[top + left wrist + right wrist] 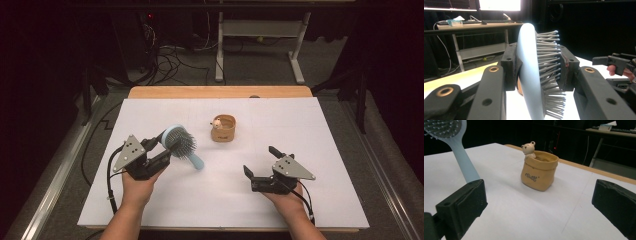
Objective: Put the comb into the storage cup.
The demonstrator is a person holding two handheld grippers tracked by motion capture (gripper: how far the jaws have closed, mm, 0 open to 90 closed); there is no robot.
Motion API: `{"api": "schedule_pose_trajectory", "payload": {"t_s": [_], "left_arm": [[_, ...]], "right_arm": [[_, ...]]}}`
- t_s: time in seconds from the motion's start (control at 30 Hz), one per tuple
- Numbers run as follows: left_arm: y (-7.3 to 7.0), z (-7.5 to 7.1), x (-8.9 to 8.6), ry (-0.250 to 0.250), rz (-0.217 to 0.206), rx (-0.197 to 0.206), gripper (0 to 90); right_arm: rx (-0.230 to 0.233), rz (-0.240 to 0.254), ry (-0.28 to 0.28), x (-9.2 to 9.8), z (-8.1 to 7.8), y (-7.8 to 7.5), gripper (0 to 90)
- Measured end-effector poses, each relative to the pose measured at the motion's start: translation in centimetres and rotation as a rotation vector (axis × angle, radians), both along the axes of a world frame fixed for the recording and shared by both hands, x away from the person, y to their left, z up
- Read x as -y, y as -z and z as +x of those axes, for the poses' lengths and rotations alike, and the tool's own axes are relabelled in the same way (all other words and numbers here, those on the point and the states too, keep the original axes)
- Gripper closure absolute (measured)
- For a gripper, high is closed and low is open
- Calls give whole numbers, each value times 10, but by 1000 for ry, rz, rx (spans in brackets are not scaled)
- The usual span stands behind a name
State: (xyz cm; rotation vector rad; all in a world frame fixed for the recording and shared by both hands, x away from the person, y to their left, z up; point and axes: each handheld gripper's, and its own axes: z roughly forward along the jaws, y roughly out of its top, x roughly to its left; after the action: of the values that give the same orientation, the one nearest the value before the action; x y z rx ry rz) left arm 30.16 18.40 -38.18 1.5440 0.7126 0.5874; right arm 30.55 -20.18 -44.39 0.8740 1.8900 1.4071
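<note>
Left gripper [167, 145]: fingers [510, 67] clamped on the head of a pale blue hairbrush [184, 145], one pad on its back, the other against the bristles; brush raised, handle slanting down toward the white counter [150, 200]. Right gripper [257, 162]: fingers [464, 202] spread wide, holding nothing, low over the counter. Tan bag-shaped pot with a bear figure [223, 128]: upright mid-counter, apart from both.

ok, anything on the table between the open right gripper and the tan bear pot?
Nothing visible. The right gripper has its jaws open toward the tan sack-shaped pot with a bear figure, with only bare white table between them. The pale blue hairbrush, clamped by its head in the left gripper, sits off to the side.
</note>
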Motion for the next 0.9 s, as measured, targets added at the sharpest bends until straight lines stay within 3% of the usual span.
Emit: {"api": "schedule_pose_trajectory", "payload": {"t_s": [0.9], "left_arm": [[-4, -2, -3, -23, 15, 20, 588]], "right_arm": [[-27, 63, 151, 71, -16, 10, 0]]}}
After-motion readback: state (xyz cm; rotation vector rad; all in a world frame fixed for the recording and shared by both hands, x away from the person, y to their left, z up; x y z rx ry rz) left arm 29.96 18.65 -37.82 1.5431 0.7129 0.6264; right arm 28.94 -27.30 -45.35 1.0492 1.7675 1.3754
